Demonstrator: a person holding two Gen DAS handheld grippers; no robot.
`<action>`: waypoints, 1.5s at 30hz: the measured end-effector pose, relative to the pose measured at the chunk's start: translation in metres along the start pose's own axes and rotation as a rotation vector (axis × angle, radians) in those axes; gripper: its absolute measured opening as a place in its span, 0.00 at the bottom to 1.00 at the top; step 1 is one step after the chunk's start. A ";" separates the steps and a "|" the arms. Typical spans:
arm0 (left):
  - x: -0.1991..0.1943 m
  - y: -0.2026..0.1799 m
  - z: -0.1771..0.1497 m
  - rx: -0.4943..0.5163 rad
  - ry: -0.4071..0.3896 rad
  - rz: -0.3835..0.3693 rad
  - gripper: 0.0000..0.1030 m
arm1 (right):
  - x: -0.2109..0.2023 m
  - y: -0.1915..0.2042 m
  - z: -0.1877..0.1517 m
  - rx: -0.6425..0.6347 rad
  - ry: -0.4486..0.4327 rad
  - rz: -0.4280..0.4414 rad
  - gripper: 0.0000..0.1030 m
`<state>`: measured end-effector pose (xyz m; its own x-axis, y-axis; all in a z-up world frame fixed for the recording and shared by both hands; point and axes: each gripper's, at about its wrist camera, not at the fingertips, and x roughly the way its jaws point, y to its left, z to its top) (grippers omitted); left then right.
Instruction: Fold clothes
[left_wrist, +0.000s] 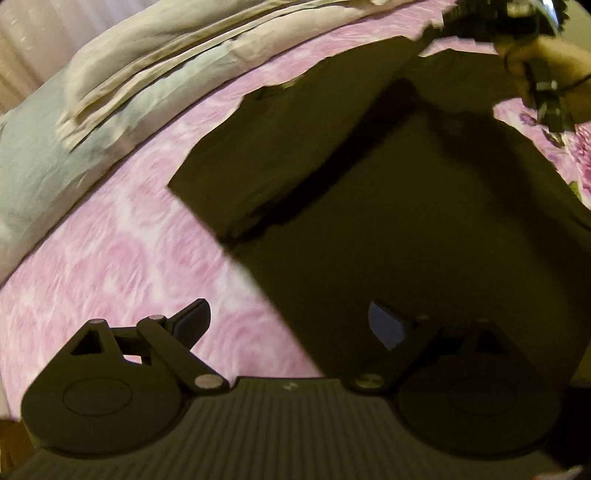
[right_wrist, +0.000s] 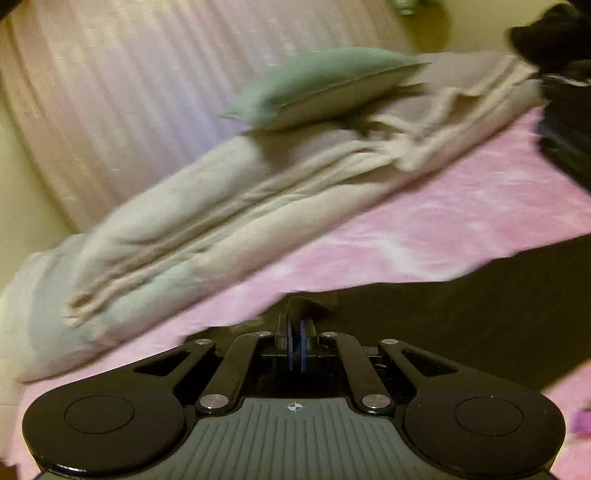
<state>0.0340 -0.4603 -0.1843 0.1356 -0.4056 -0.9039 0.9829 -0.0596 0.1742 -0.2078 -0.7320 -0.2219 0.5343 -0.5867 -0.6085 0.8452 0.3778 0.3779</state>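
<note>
Dark shirt (left_wrist: 369, 221) on bed (left_wrist: 129, 258): mid-fold. Right claw (right_wrist: 295, 332) clenched on its edge; left claw (left_wrist: 288, 325) released. Next, likely: carry edge across.

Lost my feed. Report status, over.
Left gripper open, hovering at dark garment edge. Right gripper shut on dark garment. Beige blanket clear of the fold, nothing blocking.

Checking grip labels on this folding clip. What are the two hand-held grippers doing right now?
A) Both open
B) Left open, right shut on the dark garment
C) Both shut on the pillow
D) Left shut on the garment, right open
B: the left hand-held gripper has its fingers spread wide, while the right hand-held gripper pinches the edge of the dark garment.
</note>
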 end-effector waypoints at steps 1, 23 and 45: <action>0.003 0.000 0.003 0.009 0.003 0.000 0.88 | 0.009 -0.013 -0.005 0.016 0.034 -0.025 0.03; 0.061 -0.060 0.098 0.218 -0.017 -0.084 0.88 | -0.072 -0.249 -0.030 0.449 0.015 -0.357 0.82; 0.145 -0.182 0.190 0.434 -0.020 -0.173 0.88 | -0.100 -0.481 0.037 0.846 -0.364 -0.275 0.75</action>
<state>-0.1487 -0.6817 -0.2723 -0.0318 -0.3732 -0.9272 0.8475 -0.5018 0.1729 -0.6677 -0.8820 -0.3168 0.1661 -0.8179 -0.5509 0.5910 -0.3646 0.7195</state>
